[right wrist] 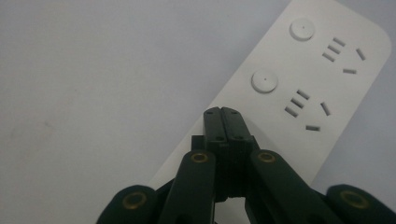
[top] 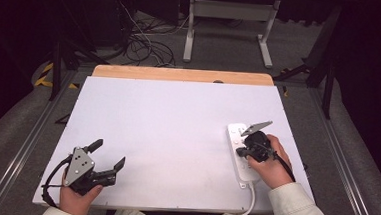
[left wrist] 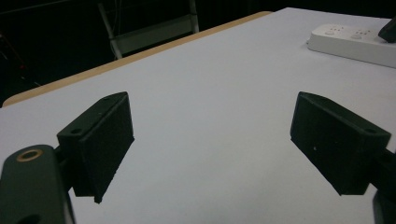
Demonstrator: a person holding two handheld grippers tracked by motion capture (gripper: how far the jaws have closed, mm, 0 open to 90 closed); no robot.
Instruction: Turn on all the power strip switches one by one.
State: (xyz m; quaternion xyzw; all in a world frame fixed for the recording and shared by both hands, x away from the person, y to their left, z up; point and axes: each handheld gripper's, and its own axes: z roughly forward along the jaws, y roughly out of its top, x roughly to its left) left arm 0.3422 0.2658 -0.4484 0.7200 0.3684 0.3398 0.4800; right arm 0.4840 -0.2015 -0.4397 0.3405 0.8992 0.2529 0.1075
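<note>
A white power strip (top: 238, 150) with round switch buttons (right wrist: 264, 81) lies near the table's right edge, its cord running off the front. My right gripper (right wrist: 222, 111) is shut with nothing between its pads, its tips pointing down onto the strip's top face by its left edge; whether they press a button is hidden. In the high view that right gripper (top: 240, 152) sits over the strip's middle. My left gripper (top: 108, 155) rests at the front left of the table, open. Its left gripper view has two black pads (left wrist: 100, 140) set wide apart over bare white surface, the power strip (left wrist: 355, 42) far off.
The white table top (top: 167, 131) has a wooden strip (top: 180, 75) along its far edge. Beyond it, on the dark floor, stand a metal frame (top: 228, 24) and loose cables (top: 142, 44). Grey rails run along both sides of the table.
</note>
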